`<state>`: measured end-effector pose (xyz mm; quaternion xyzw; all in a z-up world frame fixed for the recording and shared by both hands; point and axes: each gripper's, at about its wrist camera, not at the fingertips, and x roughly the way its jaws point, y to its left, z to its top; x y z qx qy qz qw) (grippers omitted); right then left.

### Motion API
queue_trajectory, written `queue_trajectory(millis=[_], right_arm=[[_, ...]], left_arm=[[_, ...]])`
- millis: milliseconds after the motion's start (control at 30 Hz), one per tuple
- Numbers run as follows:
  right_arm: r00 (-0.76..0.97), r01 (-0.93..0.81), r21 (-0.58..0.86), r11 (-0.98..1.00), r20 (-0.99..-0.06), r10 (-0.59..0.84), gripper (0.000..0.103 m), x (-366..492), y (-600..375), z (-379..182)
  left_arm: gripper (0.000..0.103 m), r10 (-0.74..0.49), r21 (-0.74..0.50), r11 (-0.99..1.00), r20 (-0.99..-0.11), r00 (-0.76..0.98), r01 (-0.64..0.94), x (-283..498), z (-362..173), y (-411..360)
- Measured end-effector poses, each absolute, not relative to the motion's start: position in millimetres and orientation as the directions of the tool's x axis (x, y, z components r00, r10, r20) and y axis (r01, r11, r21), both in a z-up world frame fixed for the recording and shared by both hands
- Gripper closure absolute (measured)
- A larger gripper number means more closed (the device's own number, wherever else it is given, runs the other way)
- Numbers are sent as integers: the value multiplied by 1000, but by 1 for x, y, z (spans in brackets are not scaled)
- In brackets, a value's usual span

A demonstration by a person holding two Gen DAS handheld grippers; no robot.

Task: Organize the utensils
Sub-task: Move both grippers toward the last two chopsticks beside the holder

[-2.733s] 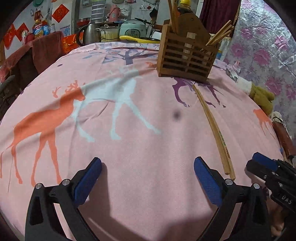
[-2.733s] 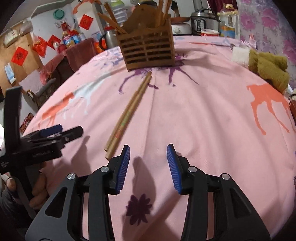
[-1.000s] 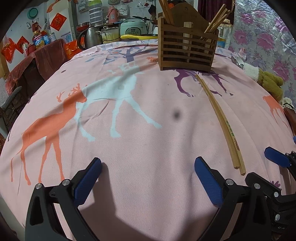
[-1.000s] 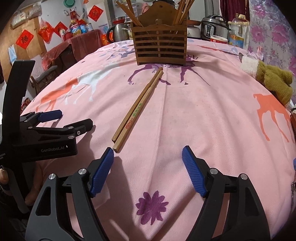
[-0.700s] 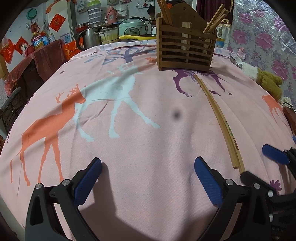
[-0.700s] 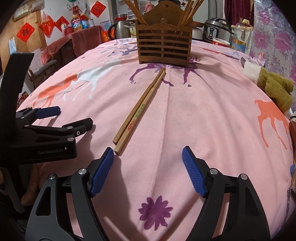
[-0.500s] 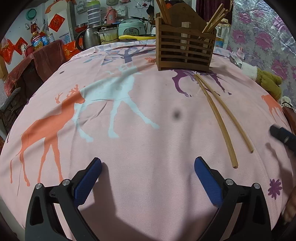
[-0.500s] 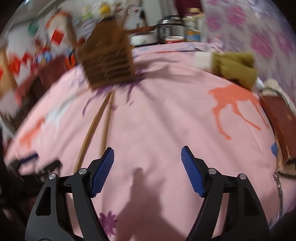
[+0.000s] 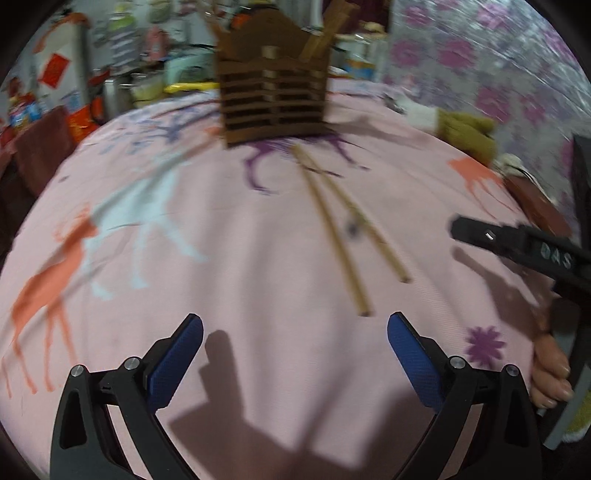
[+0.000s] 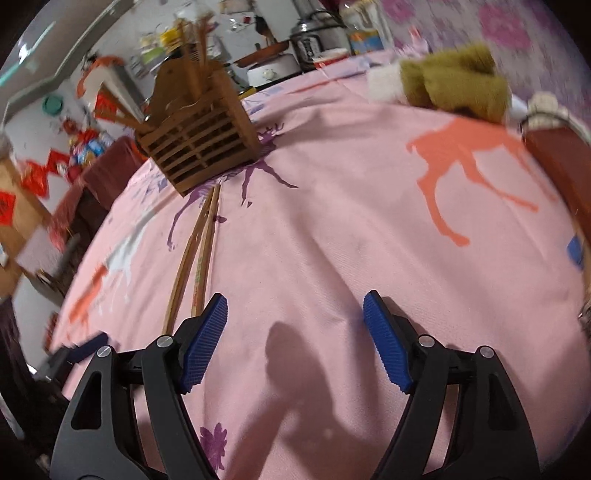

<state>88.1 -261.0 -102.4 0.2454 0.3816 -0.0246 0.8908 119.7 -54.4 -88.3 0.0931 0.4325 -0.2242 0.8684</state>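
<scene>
The pink deer-print surface [image 10: 332,229] carries a slatted wooden holder [image 10: 199,147] at its far side. Two chopsticks [image 10: 197,254] lie lengthwise from the holder toward the right hand-held gripper [image 10: 295,314], ending beside its left finger; they fork apart ahead of the left hand-held gripper [image 9: 295,334]. Both stand spread, empty. An olive cloth [image 10: 454,79] lies far right.

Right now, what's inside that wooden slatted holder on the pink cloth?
Several wooden chopsticks stick up out of the wooden holder. Their lower ends, and anything else inside, are hidden by the slats and blur.
</scene>
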Motion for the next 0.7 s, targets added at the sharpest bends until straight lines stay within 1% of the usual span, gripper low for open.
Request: queue_trajectory(millis=[33, 100, 133, 167, 200, 233, 300, 333, 433, 500, 600, 700], right_arm=[[707, 231, 413, 881, -693, 140, 29, 88, -260, -103], [708, 227, 396, 890, -695, 129, 29, 87, -257, -102], [708, 226, 395, 891, -695, 129, 29, 87, -257, -102], [707, 226, 397, 890, -695, 130, 29, 87, -257, -102], [708, 226, 399, 889, -694, 132, 29, 87, -257, -102], [708, 225, 403, 887, -693, 135, 29, 87, -257, -102], [710, 222, 400, 889, -691, 134, 29, 87, -256, -102], [710, 220, 396, 891, -692, 132, 29, 87, -256, -102], [710, 212, 377, 902, -693, 123, 29, 87, -251, -101], [710, 210, 367, 906, -695, 117, 29, 87, -250, -101], [709, 213, 358, 909, -697, 108, 29, 88, -249, -101], [709, 215, 358, 908, -697, 107, 29, 88, -250, -101]], left_arm=[[5, -310, -26, 869, -808, 502, 495, 121, -91, -63], [5, -265, 31, 861, -825, 500, 508, 125, -95, -76], [5, -206, 99, 866, -822, 531, 490, 131, -94, -79], [5, -173, 132, 875, -813, 556, 465, 135, -92, -76], [5, -128, 160, 897, -798, 589, 411, 144, -88, -66], [5, -108, 155, 916, -794, 598, 371, 150, -84, -53], [5, -85, 109, 954, -793, 603, 278, 161, -77, -21], [5, -98, 59, 971, -789, 607, 232, 164, -71, 1], [5, -182, -92, 980, -774, 606, 178, 161, -64, 40], [5, -231, -158, 972, -774, 590, 174, 157, -68, 46], [5, -273, -187, 960, -783, 559, 208, 152, -74, 36], [5, -308, -173, 940, -799, 516, 294, 143, -81, 8]])
